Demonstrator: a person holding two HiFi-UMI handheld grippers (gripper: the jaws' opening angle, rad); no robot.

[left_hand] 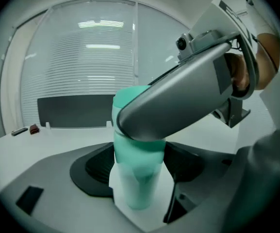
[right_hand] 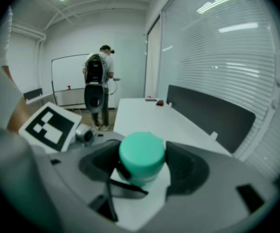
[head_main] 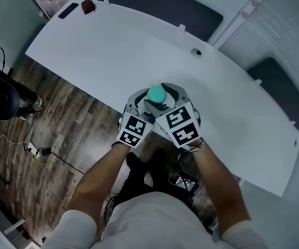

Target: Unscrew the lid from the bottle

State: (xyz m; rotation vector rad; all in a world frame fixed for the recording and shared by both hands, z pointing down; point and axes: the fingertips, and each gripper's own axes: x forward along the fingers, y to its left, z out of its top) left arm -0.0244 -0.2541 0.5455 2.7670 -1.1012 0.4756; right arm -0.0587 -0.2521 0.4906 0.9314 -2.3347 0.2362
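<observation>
Clamping looks solid on both ends. The left gripper (left_hand: 140, 166) has its jaws closed on the pale body of the bottle (left_hand: 136, 193), and the right gripper (right_hand: 142, 168) has its jaws squeezed onto the teal lid (right_hand: 141, 152).

The bottle is between the two, right at the near edge of the bench (head_main: 113, 51). I can't tell if its base touches.

My worry is that the smooth body just spins in the left jaws along with the lid. Or it slips out and drops off the edge onto the wood floor. The grippers are also jammed tight together, so a twist could knock one into the other.

Nothing else is in the way:
- a dark flat thing (head_main: 68, 10) and a small brown thing (head_main: 88, 5) at the far left end of the bench
- a hole (head_main: 196, 52) further right
- a person (right_hand: 98, 89) standing well back
</observation>
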